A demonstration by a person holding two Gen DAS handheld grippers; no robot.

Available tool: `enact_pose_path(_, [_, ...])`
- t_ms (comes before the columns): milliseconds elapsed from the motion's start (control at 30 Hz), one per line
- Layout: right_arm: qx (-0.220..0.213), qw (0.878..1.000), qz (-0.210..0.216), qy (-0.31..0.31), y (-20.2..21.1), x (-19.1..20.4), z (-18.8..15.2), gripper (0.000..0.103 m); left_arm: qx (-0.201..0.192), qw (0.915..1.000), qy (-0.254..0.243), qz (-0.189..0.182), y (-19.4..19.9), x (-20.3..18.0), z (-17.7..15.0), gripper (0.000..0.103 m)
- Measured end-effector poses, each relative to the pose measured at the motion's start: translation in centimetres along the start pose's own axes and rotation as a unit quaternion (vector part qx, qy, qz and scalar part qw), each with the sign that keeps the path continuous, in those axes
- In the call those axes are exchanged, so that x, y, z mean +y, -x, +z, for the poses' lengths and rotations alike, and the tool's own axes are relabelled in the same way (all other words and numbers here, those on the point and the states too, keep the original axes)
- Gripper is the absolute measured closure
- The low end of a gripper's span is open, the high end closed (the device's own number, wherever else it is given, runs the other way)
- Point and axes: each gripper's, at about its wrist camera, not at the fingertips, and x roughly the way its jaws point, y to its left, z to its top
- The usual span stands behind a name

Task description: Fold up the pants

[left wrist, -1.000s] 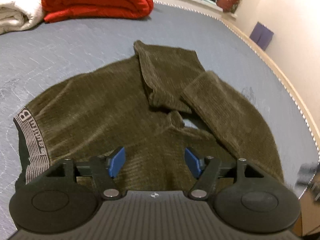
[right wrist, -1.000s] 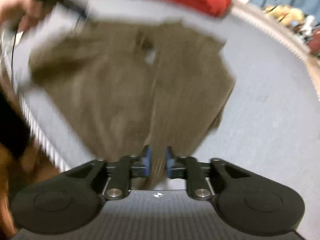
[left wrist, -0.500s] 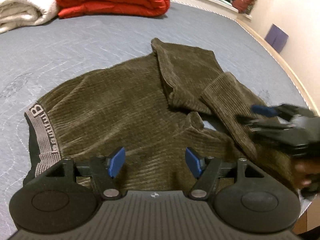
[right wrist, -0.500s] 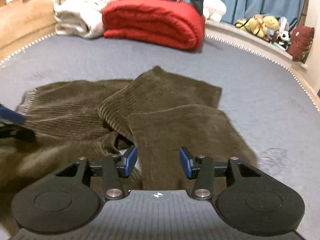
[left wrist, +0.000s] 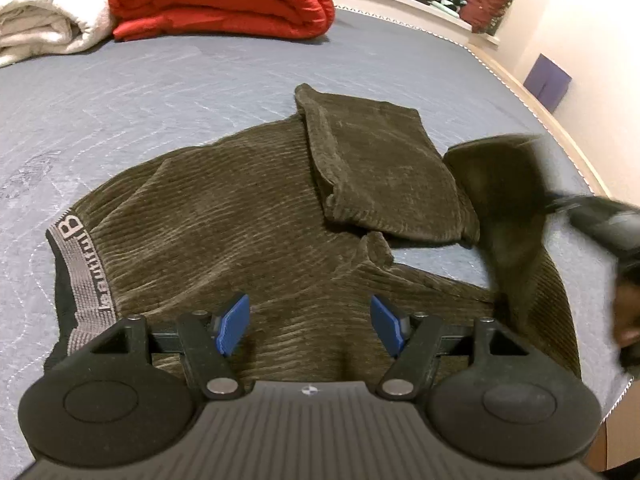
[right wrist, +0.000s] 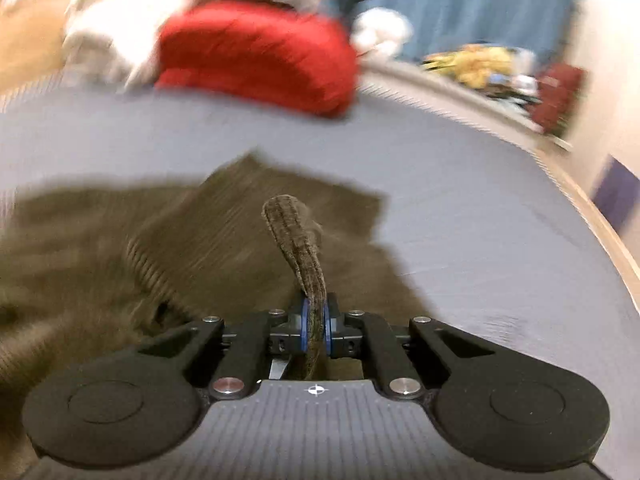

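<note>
olive corduroy pants (left wrist: 248,216) lie spread on the grey bed (left wrist: 160,80). right gripper (right wrist: 315,326) is closing, pads clamped on a raised leg hem. left gripper (left wrist: 310,326) hovers over the pants, fingers wide, holding nothing.

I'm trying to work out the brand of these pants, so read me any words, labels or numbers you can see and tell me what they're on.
"B": a large letter on the grey waistband of the brown pants.
The smaller letters after it on the waistband run sideways and are too distorted to read.
No other readable text.

Open bed cover (left wrist: 200,80) w/ room around pants (left wrist: 240,220), red blanket (left wrist: 220,0) blocks far edge
</note>
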Motion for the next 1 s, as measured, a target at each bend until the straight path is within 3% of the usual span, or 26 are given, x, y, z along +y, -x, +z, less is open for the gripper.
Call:
enact_pose_path(133, [-0.058, 0.988, -0.062, -0.129, 7.9, -10.8, -1.9, 0.096, -0.003, 0.9999, -0.010, -0.009, 0.0, -1.0, -0.2, 0.031])
enact_pose_path(267, [-0.070, 0.945, -0.169, -0.270, 15.4, -21.2, -8.4, 0.096, 0.000, 0.9994, -0.031, -0.014, -0.3, -2.2, -0.6, 0.031])
enact_pose_path(333, [-0.034, 0.913, -0.245, -0.324, 17.6, -25.1, -13.3, 0.096, 0.003, 0.9991, -0.040, -0.015, -0.6, -2.4, -0.8, 0.031])
enact_pose_path(367, [0.001, 0.894, -0.282, -0.347, 18.0, -26.8, -15.6, 0.096, 0.006, 0.9989, -0.044, -0.014, -0.9, -2.6, -0.9, 0.031])
enact_pose_path(400, [0.055, 0.868, -0.310, -0.384, 18.0, -28.9, -18.7, 0.096, 0.009, 0.9988, -0.046, -0.015, -1.2, -2.8, -0.9, 0.031])
enact_pose_path(433, [0.093, 0.843, -0.314, -0.426, 17.8, -30.4, -21.2, 0.096, 0.013, 0.9987, -0.047, -0.016, -1.5, -2.9, -1.0, 0.031])
enact_pose_path(467, [0.125, 0.807, -0.302, -0.491, 17.7, -32.2, -24.4, 0.095, 0.018, 0.9986, -0.047, -0.018, -1.8, -3.1, -1.0, 0.031])
enact_pose_path(500, [0.144, 0.785, -0.281, -0.533, 17.4, -33.2, -26.6, 0.095, 0.021, 0.9985, -0.047, -0.021, -2.1, -3.3, -1.0, 0.031])
enact_pose_path(533, [0.155, 0.772, -0.265, -0.557, 17.1, -34.0, -28.1, 0.095, 0.025, 0.9984, -0.045, -0.023, -2.3, -3.4, -1.1, 0.031])
enact_pose_path(600, [0.157, 0.760, -0.287, -0.561, 17.3, -34.7, -28.6, 0.089, 0.028, 0.9984, -0.043, -0.024, -2.6, -3.7, -1.1, 0.031])
enact_pose_path(700, [0.113, 0.754, -0.351, -0.544, 19.4, -34.5, -26.3, 0.073, 0.026, 0.9982, -0.047, -0.027, -2.7, -4.4, -1.0, 0.030])
enact_pose_path(767, [0.066, 0.763, -0.366, -0.529, 20.6, -34.1, -24.7, 0.064, 0.024, 0.9982, -0.049, -0.026, -2.7, -4.6, -1.0, 0.029])
enact_pose_path(833, [0.021, 0.792, -0.339, -0.508, 19.7, -34.1, -22.8, 0.058, 0.025, 0.9983, -0.048, -0.022, -2.9, -4.6, -1.0, 0.029])
enact_pose_path(900, [-0.003, 0.824, -0.282, -0.491, 17.4, -34.6, -21.7, 0.056, 0.028, 0.9985, -0.044, -0.016, -3.3, -4.4, -1.0, 0.029])
enact_pose_path(1000, [0.018, 0.840, -0.238, -0.486, 13.2, -36.1, -21.7, 0.056, 0.031, 0.9985, -0.044, -0.010, -3.6, -4.1, -0.9, 0.029])
